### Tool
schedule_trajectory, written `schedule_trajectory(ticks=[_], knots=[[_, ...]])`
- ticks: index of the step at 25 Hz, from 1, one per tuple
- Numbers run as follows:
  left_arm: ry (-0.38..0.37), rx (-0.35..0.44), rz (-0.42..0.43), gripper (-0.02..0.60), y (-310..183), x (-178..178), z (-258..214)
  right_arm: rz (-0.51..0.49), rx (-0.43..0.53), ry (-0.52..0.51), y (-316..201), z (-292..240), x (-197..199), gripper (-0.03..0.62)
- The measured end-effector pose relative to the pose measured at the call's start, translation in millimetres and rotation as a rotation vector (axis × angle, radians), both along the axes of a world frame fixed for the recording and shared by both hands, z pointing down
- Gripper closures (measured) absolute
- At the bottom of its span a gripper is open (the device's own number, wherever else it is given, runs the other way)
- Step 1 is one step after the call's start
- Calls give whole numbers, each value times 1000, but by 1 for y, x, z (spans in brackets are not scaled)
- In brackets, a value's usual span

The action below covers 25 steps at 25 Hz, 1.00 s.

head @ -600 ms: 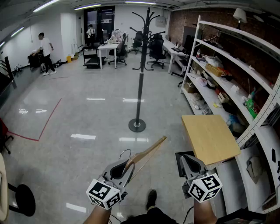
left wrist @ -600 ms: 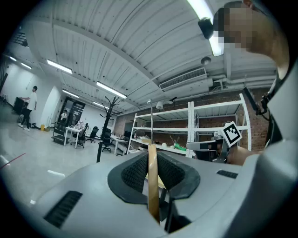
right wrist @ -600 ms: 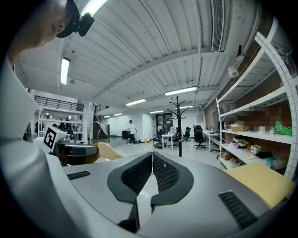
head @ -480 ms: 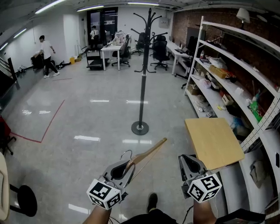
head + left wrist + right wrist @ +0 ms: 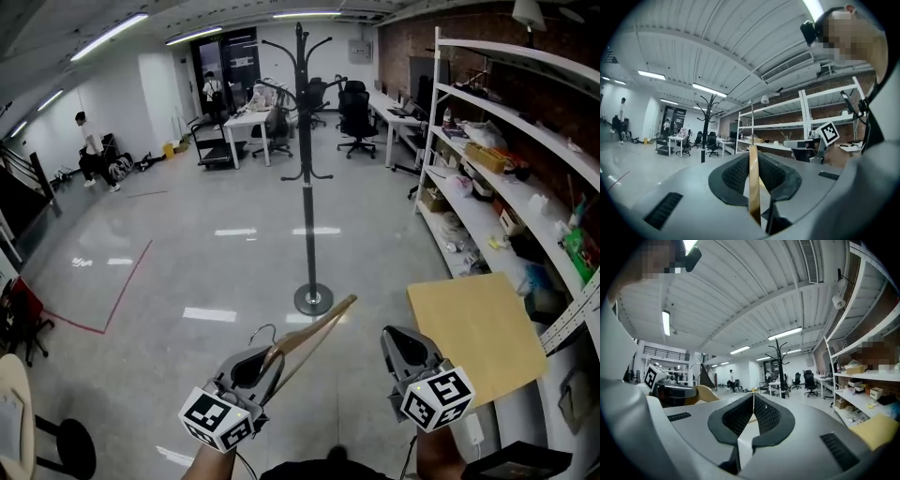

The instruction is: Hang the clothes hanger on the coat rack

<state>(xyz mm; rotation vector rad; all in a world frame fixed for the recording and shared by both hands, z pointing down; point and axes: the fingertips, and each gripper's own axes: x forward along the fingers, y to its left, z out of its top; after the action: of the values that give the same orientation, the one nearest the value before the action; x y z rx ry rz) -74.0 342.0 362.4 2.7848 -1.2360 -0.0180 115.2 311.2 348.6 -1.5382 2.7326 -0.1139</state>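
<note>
A wooden clothes hanger [image 5: 314, 330] with a metal hook [image 5: 264, 331] is clamped in my left gripper [image 5: 251, 366]; its arm slants up and right toward the coat rack's base. In the left gripper view the wood [image 5: 753, 183] stands edge-on between the shut jaws of the left gripper [image 5: 753, 158]. The black coat rack [image 5: 307, 178] stands on the floor ahead, its round base [image 5: 314, 300] just beyond the hanger's tip, and shows far off as the coat rack [image 5: 703, 140] and the coat rack [image 5: 780, 373]. My right gripper [image 5: 405, 352] is shut, as the right gripper [image 5: 753, 398] shows, with nothing between its pads.
A tall white shelving unit [image 5: 511, 127] full of items runs along the right wall. A light wooden board [image 5: 478, 323] lies low at the right. Desks and office chairs [image 5: 356, 112] stand at the back, a person [image 5: 86, 150] is far left, and a stool [image 5: 66, 450] sits bottom left.
The coat rack has come closer and its base sits lower in the head view. Both grippers keep the same pose, the hanger still held in the left one.
</note>
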Motion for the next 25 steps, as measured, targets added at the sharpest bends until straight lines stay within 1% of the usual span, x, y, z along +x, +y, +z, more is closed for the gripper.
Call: schedule_trajectory(ticks=[4, 7, 11, 16, 19, 23, 25], knots=[[-5, -17, -3, 531, -45, 19, 1, -10, -8, -16, -47, 7, 20, 585], [-15, -24, -4, 531, -80, 24, 1, -7, 0, 37, -79, 13, 24, 585], [-11, -20, 13, 531, -124, 27, 2, -1, -31, 13, -125, 23, 28, 585], [8, 11, 50, 531, -191, 21, 1, -18, 6, 13, -191, 13, 11, 585], [17, 31, 98, 531, -235, 17, -6, -5, 22, 46, -237, 7, -1, 585], [20, 52, 156, 531, -289, -2, -18, 6, 43, 104, -293, -6, -32, 585], [17, 62, 181, 531, -320, -9, -22, 8, 47, 112, -322, -10, -43, 585]])
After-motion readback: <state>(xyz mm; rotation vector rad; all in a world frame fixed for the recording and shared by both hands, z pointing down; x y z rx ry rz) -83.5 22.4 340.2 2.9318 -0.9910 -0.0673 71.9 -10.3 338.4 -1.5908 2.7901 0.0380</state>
